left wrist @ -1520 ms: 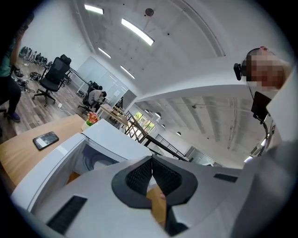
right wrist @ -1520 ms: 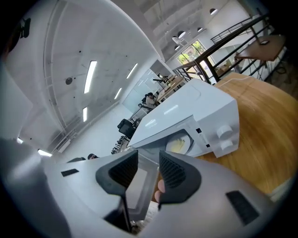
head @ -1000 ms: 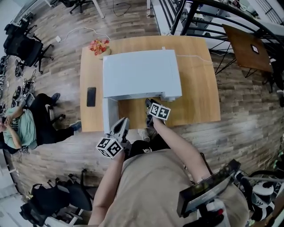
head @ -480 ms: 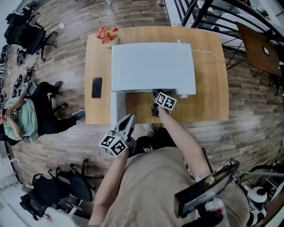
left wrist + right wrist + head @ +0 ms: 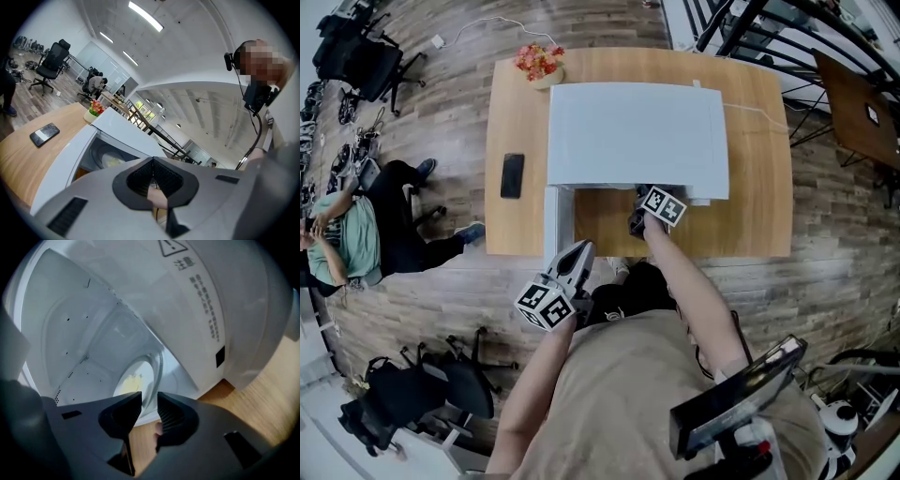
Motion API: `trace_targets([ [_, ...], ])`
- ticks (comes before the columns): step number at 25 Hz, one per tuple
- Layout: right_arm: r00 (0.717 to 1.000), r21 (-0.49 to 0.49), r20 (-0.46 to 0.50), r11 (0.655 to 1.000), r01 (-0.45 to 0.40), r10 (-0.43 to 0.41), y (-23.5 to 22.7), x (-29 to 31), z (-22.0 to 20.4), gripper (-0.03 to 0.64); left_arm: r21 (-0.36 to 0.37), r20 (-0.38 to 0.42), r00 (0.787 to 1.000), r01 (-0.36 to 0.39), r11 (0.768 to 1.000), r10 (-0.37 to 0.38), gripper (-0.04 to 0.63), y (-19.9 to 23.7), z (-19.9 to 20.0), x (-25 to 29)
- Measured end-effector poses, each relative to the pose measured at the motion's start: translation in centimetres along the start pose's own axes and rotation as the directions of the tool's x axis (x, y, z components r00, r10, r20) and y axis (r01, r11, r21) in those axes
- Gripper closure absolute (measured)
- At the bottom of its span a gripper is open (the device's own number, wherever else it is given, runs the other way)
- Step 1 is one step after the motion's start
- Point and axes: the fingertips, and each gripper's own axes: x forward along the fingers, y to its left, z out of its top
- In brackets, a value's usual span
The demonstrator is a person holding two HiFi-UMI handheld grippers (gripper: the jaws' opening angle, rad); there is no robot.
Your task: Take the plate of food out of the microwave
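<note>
Holding your right gripper (image 5: pixel 149 400) at open mouth of white box-shaped microwave (image 5: pixel 637 131) on light wooden table (image 5: pixel 750 216). Its jaws narrowly apart, closing, nothing between pads. Round white plate of yellow food (image 5: pixel 132 380) sits inside cavity on clear glass turntable (image 5: pixel 158 366), just ahead of jaw tips. Your left gripper (image 5: pixel 152 161) closed, empty, hangs off table edge beside open white microwave door (image 5: pixel 553 220); plate well ahead of it.
</note>
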Motion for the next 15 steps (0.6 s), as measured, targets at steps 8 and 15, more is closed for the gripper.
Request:
trace_targets([
  [8,0.986,0.287,0.011,0.944,-0.163,0.167,0.1,-1.0,-0.1,0.593,0.007,-0.018,1.000,0.003,1.000,-0.003,0.591,0.2,-0.4,-0.5],
  [15,0.961,0.361,0.037,0.893,-0.268,0.274,2.1,-4.0,0.0,0.603,0.018,-0.003,1.000,0.018,1.000,-0.018,0.591,-0.3,-0.2,-0.3],
])
